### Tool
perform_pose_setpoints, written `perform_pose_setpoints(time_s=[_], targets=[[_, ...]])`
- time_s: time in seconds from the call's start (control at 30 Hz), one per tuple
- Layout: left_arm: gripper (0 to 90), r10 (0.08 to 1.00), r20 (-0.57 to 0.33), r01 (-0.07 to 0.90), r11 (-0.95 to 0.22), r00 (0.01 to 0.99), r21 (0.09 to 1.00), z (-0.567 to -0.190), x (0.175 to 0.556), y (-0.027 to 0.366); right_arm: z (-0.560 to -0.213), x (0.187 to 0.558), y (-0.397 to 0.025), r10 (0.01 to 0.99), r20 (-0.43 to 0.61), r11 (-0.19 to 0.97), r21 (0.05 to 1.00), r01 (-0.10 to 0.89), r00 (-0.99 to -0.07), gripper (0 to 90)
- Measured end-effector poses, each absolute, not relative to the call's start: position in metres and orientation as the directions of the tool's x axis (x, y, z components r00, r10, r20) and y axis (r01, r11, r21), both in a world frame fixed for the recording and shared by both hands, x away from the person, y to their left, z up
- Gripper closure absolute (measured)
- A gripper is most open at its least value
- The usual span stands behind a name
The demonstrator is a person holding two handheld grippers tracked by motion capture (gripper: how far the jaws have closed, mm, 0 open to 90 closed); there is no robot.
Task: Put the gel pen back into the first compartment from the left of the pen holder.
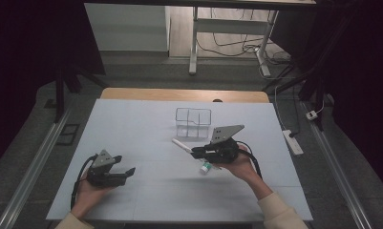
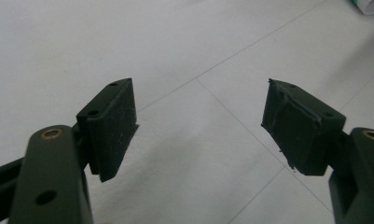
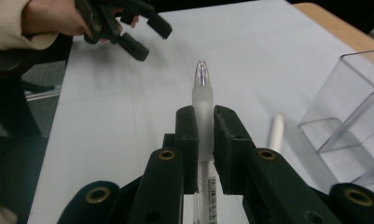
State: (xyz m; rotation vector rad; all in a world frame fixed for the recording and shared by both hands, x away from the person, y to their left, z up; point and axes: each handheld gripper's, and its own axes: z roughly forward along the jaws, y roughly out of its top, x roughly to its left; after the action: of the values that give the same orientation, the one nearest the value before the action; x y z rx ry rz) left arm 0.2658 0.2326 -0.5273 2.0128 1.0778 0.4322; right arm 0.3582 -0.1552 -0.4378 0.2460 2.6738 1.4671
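Note:
My right gripper (image 3: 204, 122) is shut on a frosted pen (image 3: 202, 95) with a clear tip that sticks out past the jaws and a barcode on its barrel. In the high view this gripper (image 1: 195, 153) hovers right of the table's middle, pointing left. A white pen (image 1: 180, 144) lies on the table just beyond it, also seen in the right gripper view (image 3: 276, 131). My left gripper (image 1: 124, 164) is held low at the front left, open with nothing between its pads (image 2: 111, 122).
A clear compartmented box (image 1: 194, 122) stands at the back centre, close to the white pen (image 3: 352, 100). A small white and green piece (image 1: 206, 168) lies under the right gripper. The white table (image 1: 132, 124) has bare room on its left half.

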Motion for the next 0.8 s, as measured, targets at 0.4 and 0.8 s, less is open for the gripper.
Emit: perform_pose_setpoints(time_s=[0.4,0.8], targets=[[26.0,0.811,-0.065,0.539,-0.324,0.581,0.777,-0.5272,0.2657,0.2318,-0.4347,0.3595,-0.1589,0.265,-0.023,0.489,0.865,0.113,-0.964,79.5],[26.0,0.811,-0.063,0.539,-0.326,0.582,0.777,-0.5274,0.2657,0.2319,-0.4338,0.3628,-0.1614,0.324,-0.034,0.463,0.877,0.127,-0.945,79.4]])
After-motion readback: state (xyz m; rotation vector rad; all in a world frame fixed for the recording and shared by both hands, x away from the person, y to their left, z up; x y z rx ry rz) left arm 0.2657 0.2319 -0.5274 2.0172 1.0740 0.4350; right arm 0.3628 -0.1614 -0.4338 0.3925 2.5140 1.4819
